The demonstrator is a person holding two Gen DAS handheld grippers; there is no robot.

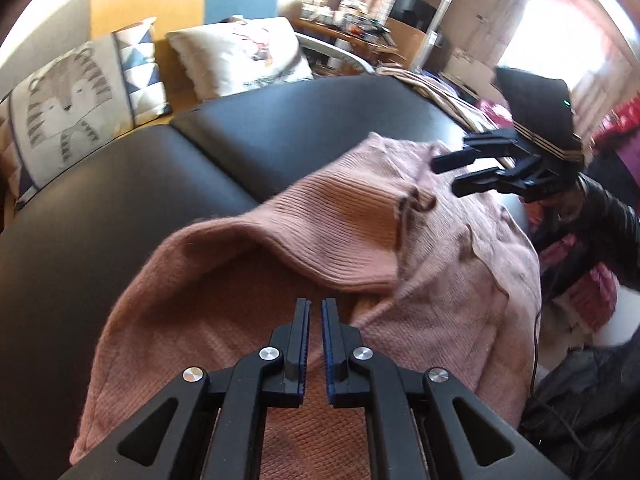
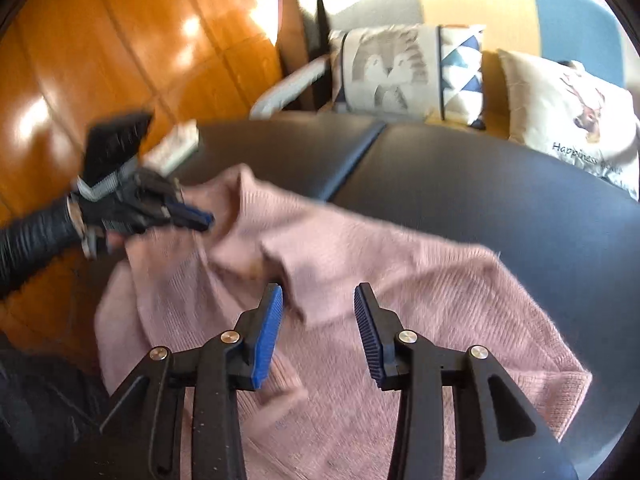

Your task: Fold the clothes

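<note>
The pink knit sweater (image 1: 420, 248) lies crumpled on the black padded worktop (image 1: 120, 208), one ribbed sleeve (image 1: 336, 232) thrown across its body and its near side hanging off the worktop's edge.

The left tongs (image 1: 316, 316) hover over the sweater with their blue pads nearly together and no cloth between them. The right tongs (image 2: 318, 300) stand apart, also empty, just above the sleeve's cuff (image 2: 298, 280).

The main risk, as I judge it, is the overhang: a pull toward the near edge could drag the whole soft knit off the worktop and onto the floor. The loose sleeve is bunched rather than flat, so a fold made now would trap wrinkles. A pinch taken there could also catch two layers at once and lift the body with the sleeve. With the two tongs working close over the same cloth, they could knock together.
</note>
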